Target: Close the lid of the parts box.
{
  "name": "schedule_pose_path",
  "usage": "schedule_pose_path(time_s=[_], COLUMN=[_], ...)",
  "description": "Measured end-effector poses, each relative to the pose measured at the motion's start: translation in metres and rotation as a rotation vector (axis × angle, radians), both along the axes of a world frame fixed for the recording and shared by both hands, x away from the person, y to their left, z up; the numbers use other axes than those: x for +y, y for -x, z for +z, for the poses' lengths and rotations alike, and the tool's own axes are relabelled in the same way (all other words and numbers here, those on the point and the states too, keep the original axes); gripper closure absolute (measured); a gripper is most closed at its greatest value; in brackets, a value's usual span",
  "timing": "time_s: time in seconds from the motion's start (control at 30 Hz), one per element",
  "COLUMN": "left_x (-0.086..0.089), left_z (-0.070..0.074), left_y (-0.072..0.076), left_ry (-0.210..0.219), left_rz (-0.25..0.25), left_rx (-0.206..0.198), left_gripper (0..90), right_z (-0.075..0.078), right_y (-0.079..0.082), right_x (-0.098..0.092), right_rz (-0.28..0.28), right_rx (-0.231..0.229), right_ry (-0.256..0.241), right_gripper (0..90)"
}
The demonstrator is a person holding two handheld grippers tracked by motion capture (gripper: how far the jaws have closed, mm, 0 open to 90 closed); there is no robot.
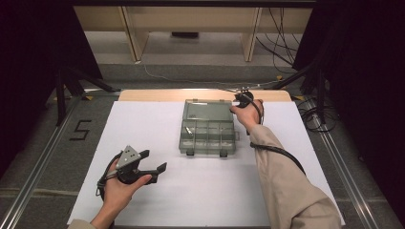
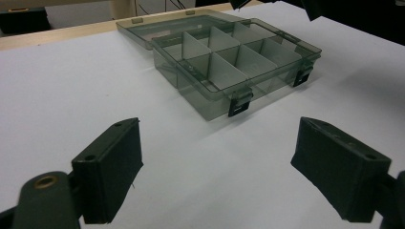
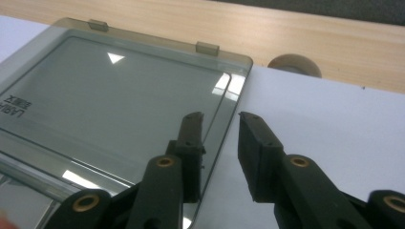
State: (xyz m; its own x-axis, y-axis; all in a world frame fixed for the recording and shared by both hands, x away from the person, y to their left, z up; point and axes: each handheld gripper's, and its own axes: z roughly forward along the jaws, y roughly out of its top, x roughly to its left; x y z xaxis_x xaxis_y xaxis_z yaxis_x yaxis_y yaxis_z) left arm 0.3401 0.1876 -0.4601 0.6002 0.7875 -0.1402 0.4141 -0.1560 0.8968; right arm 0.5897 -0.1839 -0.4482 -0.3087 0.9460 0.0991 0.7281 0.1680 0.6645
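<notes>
Clear smoky plastic organizer box [image 1: 208, 136] at centre of white table sheet [image 1: 143, 119], a bit toward far side, open: lid [image 1: 208, 110] folded back flat toward far edge, divided tray part nearer. Two dark latches [image 1: 190, 153] on near wall of tray. Dividers w/ several compartments visible in left gripper view [image 2: 224, 62]; small pale bits in a couple of compartments in high view, too small to tell what. Right gripper [image 1: 237, 99] at far right corner of lid, held by right hand [image 1: 249, 114], beige sleeve [image 1: 286, 181] running back to near right. In right gripper view, right gripper [image 3: 222, 143] w/ jaws slightly apart, straddling right edge of lid [image 3: 119, 95]: one jaw over lid, other over white sheet; narrow gap, not clamped, contact w/ lid edge can't be told. Two hinge tabs on far edge of lid there, wooden table edge [image 3: 286, 33] beyond. Left gripper [image 1: 157, 162] near left of sheet, well apart from box, in left hand [image 1: 119, 188], jaws spread wide & empty, pointing toward box. In left gripper view [image 2: 217, 167] wide gap btw pads, bare sheet underneath, box farther off.
</notes>
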Motion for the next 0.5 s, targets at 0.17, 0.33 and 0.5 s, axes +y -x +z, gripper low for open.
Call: schedule_pose_path(time_s=[0.17, 0.33, 0.5], left_x=[0.001, -0.001, -0.001], left_z=[0.000, 0.000, 0.000], left_y=[-0.001, 0.000, -0.001], left_ry=[0.005, 0.007, 0.004], left_rz=[-0.001, -0.002, -0.004], left_rx=[0.002, 0.001, 0.000], left_gripper=[16.0, 16.0, 16.0], right_z=[-0.005, -0.011, -0.016], right_y=[-0.003, -0.004, -0.004], right_x=[0.002, 0.004, 0.006], right_rz=[-0.021, -0.037, -0.055], right_rx=[0.028, 0.055, 0.066], right_ry=[0.010, 0.020, 0.014], right_gripper=[73.7, 75.1, 77.7])
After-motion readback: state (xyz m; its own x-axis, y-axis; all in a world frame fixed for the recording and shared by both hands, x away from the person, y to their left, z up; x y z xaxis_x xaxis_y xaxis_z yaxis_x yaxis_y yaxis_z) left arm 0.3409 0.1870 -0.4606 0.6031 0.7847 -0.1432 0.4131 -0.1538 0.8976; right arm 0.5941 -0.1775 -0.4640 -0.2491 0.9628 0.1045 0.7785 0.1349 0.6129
